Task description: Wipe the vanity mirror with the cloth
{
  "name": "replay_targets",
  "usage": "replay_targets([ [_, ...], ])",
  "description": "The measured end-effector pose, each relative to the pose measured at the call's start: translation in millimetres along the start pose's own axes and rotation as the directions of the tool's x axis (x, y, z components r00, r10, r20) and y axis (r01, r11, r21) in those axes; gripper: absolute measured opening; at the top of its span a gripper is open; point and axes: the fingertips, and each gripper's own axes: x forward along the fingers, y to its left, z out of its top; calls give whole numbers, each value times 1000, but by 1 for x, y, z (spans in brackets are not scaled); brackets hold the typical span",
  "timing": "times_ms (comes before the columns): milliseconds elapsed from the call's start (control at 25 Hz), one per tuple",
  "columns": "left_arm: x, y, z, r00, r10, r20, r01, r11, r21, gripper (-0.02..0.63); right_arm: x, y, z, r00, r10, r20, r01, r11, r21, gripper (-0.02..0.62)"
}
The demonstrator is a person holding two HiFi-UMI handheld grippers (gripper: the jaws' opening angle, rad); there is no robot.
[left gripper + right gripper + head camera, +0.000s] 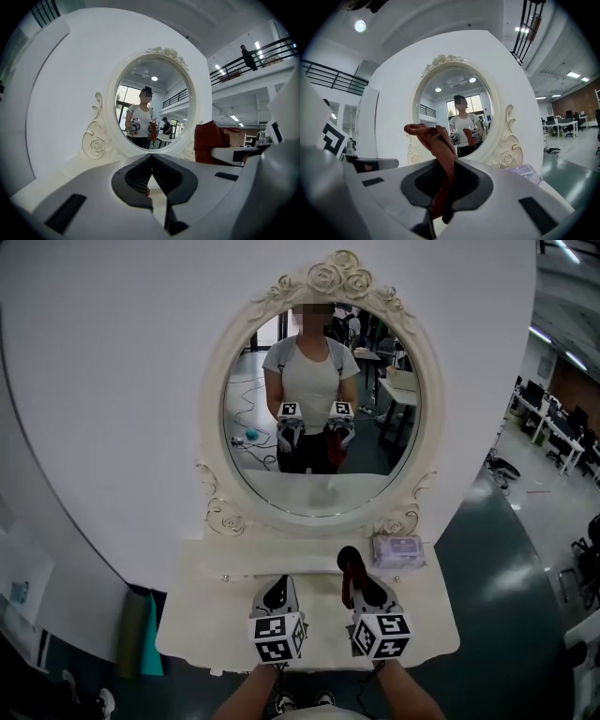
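The left hand-held gripper (151,158) is pointing at the oval, rose-carved cream vanity mirror (319,409), its jaws clenched tip to tip on nothing. The right hand-held gripper (445,162) is grasping the rust-red cloth (439,143), which is standing long axis upright and leaning toward the glass, with bare white table (216,620) lying ahead. A pale purple packet (397,549) is sitting by the frame's right foot, its print unreadable.

The jaws hide the lower end of the cloth (442,154).
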Motion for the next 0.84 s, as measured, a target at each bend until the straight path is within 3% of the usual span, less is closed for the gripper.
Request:
replay_targets([
  [840,-12,-10,-4,1000,19,-4,-19,1000,20,11,-19,-16,5,999,-23,21,23,999,25,58],
])
